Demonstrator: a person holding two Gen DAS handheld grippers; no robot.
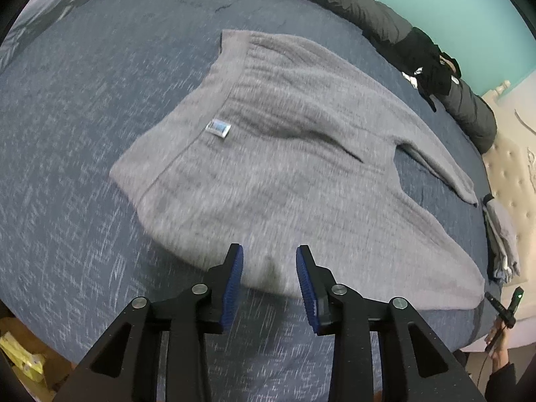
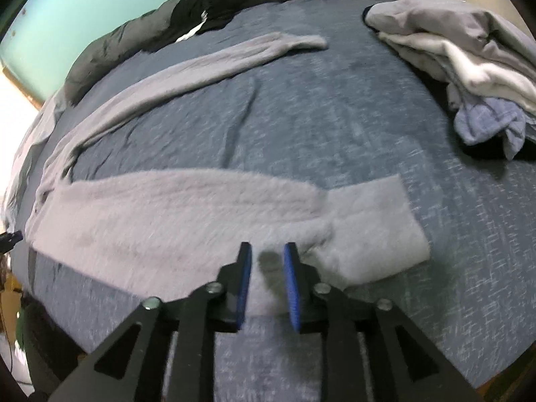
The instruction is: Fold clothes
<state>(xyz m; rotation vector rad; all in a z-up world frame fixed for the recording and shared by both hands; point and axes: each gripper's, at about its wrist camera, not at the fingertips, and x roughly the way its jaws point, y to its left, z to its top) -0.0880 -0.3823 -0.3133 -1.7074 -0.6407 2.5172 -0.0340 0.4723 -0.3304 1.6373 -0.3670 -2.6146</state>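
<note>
A pair of fuzzy grey trousers (image 1: 274, 154) lies flat on the blue bedspread (image 1: 83, 134), waistband at the far left, a small blue label (image 1: 217, 129) on it. My left gripper (image 1: 269, 251) is open and empty, hovering just above the near edge of the seat. In the right wrist view the near leg (image 2: 201, 214) and the far leg (image 2: 207, 67) stretch apart across the bed. My right gripper (image 2: 267, 249) is open and empty, just above the near leg close to its cuff (image 2: 375, 221).
A pile of folded grey, white and blue clothes (image 2: 469, 63) sits at the bed's far right. A dark rolled duvet (image 1: 385, 23) with black garments (image 1: 428, 63) runs along the far edge. A padded headboard (image 1: 516, 181) is at the right.
</note>
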